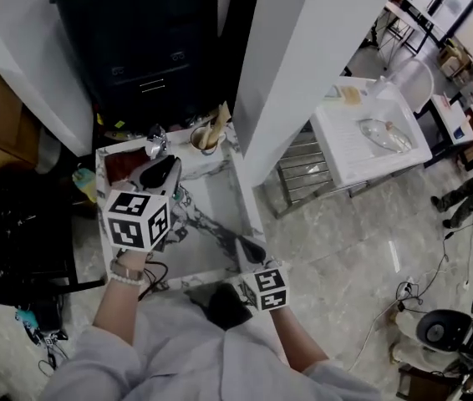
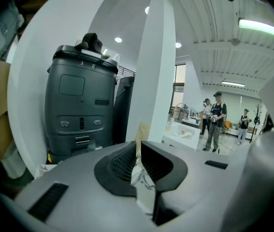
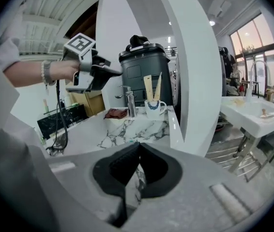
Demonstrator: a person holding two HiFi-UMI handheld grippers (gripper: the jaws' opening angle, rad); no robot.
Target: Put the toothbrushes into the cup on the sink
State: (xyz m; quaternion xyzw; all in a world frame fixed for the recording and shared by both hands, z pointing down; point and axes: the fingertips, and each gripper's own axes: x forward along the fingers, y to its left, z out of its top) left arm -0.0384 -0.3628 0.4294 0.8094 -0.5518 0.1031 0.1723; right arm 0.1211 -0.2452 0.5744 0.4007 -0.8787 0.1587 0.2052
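A white cup (image 1: 207,138) stands at the back of the marble sink counter (image 1: 220,224), with two tan toothbrushes (image 1: 218,122) upright in it. In the right gripper view the cup (image 3: 154,108) sits beside the faucet (image 3: 129,100), and both toothbrushes (image 3: 148,87) stick out of it. My left gripper (image 1: 163,174) hovers above the counter's back left, a little short of the cup, its jaws shut on nothing (image 2: 138,146). My right gripper (image 1: 249,247) is low at the counter's near right edge, shut and empty (image 3: 138,149). The left gripper (image 3: 96,71) also shows raised in the right gripper view.
A large black machine (image 2: 81,100) stands behind the counter. A reddish cloth (image 3: 115,113) lies left of the faucet. A white pillar (image 1: 295,65) rises at the counter's right. Another white sink (image 1: 370,136) stands farther right. People stand in the distance (image 2: 214,120).
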